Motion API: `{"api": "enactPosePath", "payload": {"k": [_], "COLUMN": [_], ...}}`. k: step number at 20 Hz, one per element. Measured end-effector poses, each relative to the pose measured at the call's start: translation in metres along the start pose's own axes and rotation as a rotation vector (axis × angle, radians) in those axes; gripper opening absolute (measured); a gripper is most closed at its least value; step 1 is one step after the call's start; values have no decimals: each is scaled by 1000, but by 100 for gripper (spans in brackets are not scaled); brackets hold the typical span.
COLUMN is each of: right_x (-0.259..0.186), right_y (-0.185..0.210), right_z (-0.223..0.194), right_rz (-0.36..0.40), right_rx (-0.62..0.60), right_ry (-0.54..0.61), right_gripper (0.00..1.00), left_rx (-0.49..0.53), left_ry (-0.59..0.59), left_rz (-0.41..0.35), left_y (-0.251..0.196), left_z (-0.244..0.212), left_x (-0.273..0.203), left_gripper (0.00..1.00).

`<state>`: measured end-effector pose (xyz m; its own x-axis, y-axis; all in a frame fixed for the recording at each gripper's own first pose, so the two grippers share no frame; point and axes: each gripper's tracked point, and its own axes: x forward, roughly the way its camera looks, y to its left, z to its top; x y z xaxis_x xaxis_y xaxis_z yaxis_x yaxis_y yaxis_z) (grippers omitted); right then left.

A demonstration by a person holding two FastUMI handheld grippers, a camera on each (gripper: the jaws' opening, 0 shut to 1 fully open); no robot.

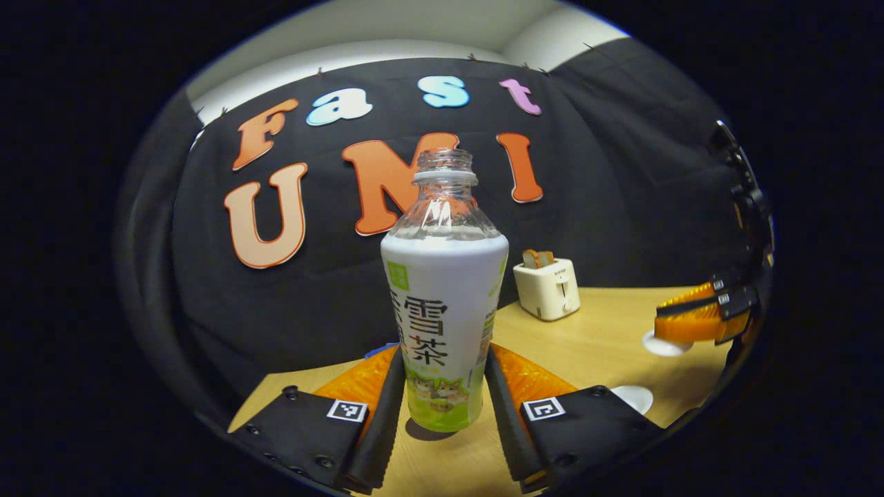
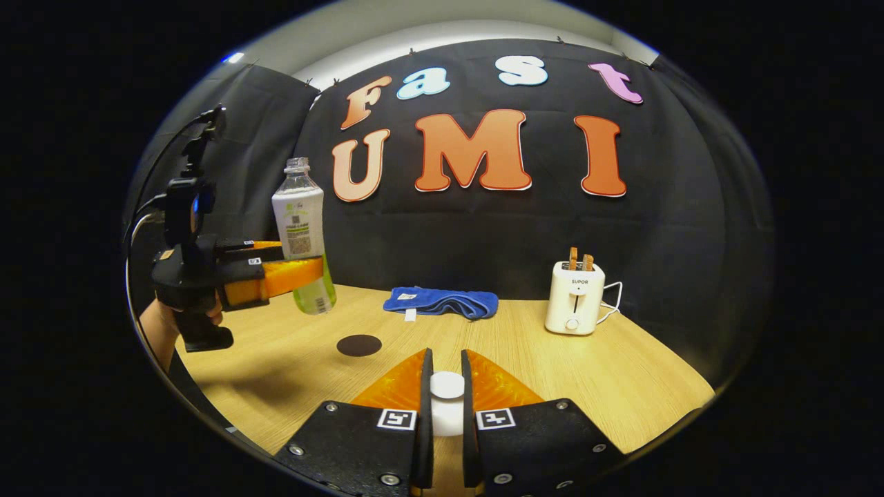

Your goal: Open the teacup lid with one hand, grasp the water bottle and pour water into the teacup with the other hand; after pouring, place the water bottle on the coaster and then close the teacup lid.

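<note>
Two grippers are at work over a pale wooden table [image 2: 587,373]. At the far left in the right gripper view, a hand [image 2: 166,321] holds the left gripper [image 2: 314,275], and we see its orange fingers [image 2: 293,276] clamped on the lower part of the water bottle [image 2: 302,235], which hangs upright above the table, off the surface. In the left gripper view the same bottle [image 1: 444,310] stands uncapped between our left gripper's [image 1: 444,386] two fingers, each pressing on a side of its labelled body, with a small shadow on the table under its base.

To the right of the bottle in the right gripper view, a round dark coaster [image 2: 359,344] lies bare on the table, near the front. Farther back a folded blue cloth [image 2: 442,301] lies by the booth wall.

In the middle foreground, our right gripper [image 2: 443,397] has its fingers closed on a small white lid knob [image 2: 447,385]; we cannot tell from this view how high the lid sits over the cup. In the left gripper view that gripper [image 1: 690,321] shows at the right edge, its fingers level above a white round shape [image 1: 661,344] on the table, and another white round piece [image 1: 634,397] lies nearer; we cannot tell which is the cup.

At the right, a white toaster [image 2: 575,297] with two slices of bread stands near the wall.
</note>
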<state>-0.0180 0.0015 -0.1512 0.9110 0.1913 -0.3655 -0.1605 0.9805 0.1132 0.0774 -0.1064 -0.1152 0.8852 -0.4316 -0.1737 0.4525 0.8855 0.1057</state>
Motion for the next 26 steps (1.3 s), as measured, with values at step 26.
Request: {"api": "enactPosePath", "payload": {"k": [26], "right_x": [14], "right_y": [-8], "right_z": [-9], "right_rz": [4], "right_rx": [6], "right_ry": [24], "right_gripper": [17], "left_rx": [-255], "left_ry": [277], "left_rz": [116], "left_y": [48], "left_z": [-151], "left_x": [98], "left_gripper": [67]}}
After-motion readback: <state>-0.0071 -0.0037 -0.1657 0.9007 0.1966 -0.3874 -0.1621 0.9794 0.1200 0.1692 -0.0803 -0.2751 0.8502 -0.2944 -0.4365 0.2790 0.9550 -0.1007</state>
